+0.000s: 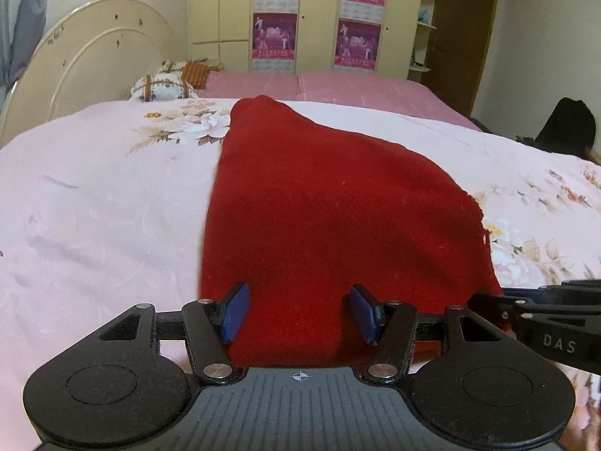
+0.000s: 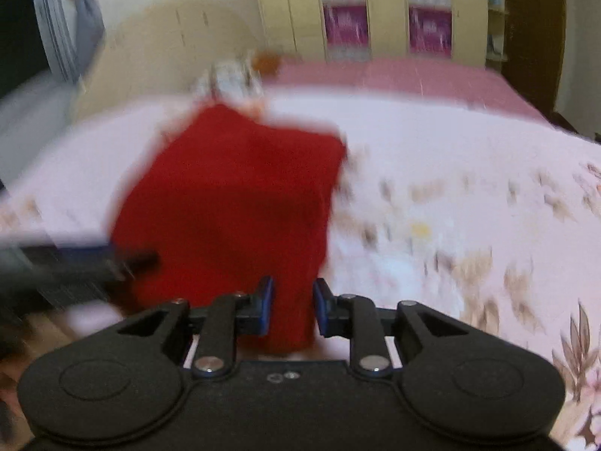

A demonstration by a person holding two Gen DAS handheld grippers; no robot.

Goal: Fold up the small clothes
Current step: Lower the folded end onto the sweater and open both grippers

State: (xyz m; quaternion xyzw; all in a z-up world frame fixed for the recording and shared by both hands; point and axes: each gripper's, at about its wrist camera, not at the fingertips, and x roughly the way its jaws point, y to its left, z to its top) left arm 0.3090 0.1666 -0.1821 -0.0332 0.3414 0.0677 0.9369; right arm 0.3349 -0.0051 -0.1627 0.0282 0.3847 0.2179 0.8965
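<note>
A small red knitted garment point(image 1: 330, 203) lies on the pink floral bedsheet point(image 1: 94, 218), its near edge running under both grippers. My left gripper point(image 1: 300, 310) is open, its blue pads point(image 1: 236, 310) apart over the garment's near edge. My right gripper point(image 2: 293, 308) stands partly open with the garment's near right corner point(image 2: 289, 315) between its pads; this view is blurred, so contact is unclear. The right gripper also shows at the right edge of the left wrist view point(image 1: 544, 315). The garment in the right wrist view point(image 2: 233, 203) looks folded, with a squared far edge.
A cream headboard point(image 1: 86, 56) and patterned pillows point(image 1: 165, 84) stand at the far left. A second pink bed surface point(image 1: 338, 86) and a wardrobe with purple posters point(image 1: 315, 15) lie behind. A dark object point(image 1: 567, 127) sits at the right bed edge.
</note>
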